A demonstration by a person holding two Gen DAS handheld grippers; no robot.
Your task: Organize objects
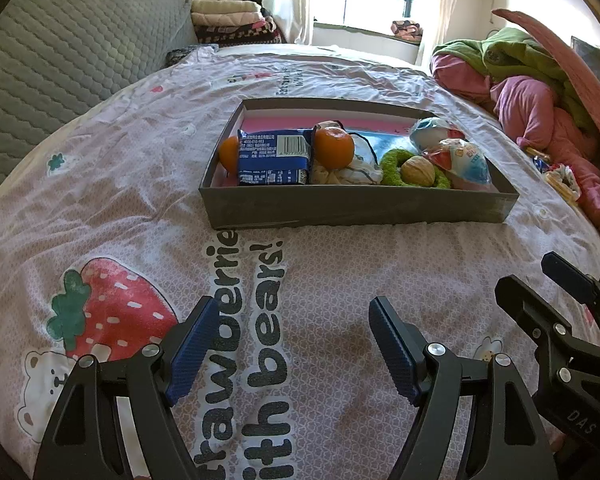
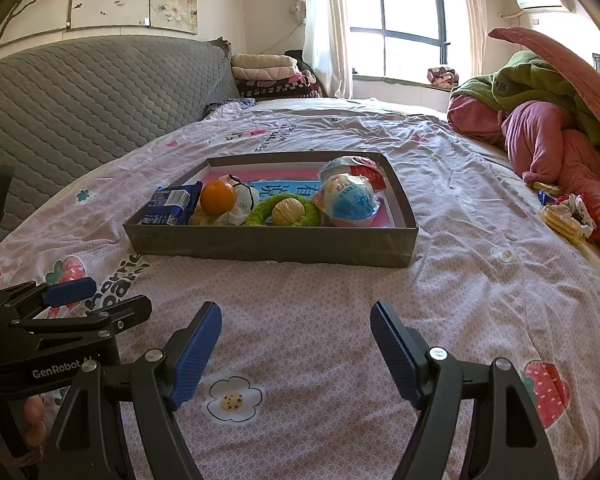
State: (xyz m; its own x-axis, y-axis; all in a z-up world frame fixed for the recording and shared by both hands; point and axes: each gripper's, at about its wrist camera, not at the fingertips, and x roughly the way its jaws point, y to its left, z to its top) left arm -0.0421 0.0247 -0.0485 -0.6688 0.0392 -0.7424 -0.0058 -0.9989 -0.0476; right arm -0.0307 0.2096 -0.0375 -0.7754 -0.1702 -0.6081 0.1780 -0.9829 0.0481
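Note:
A shallow grey box (image 1: 356, 204) (image 2: 268, 244) rests on the pink strawberry bedspread. Inside lie a blue snack packet (image 1: 274, 158) (image 2: 168, 206), an orange (image 1: 334, 147) (image 2: 217, 198), a second orange (image 1: 229, 154) at the left wall, a green ring (image 1: 392, 166) (image 2: 260, 210) with a walnut (image 1: 418, 172) (image 2: 288, 211) in it, and wrapped round snacks (image 1: 466, 164) (image 2: 350, 200). My left gripper (image 1: 294, 312) is open over the bedspread, short of the box, nothing between its fingers. My right gripper (image 2: 296, 312) is open and empty too, beside the left one.
A grey quilted headboard (image 1: 72, 52) (image 2: 100, 92) stands at the left. Pink and green bedding (image 1: 540, 92) (image 2: 548, 128) is heaped at the right, with wrapped biscuits and small packets (image 2: 564, 216) (image 1: 560, 180) beside it. Folded blankets (image 2: 268, 72) sit by the window.

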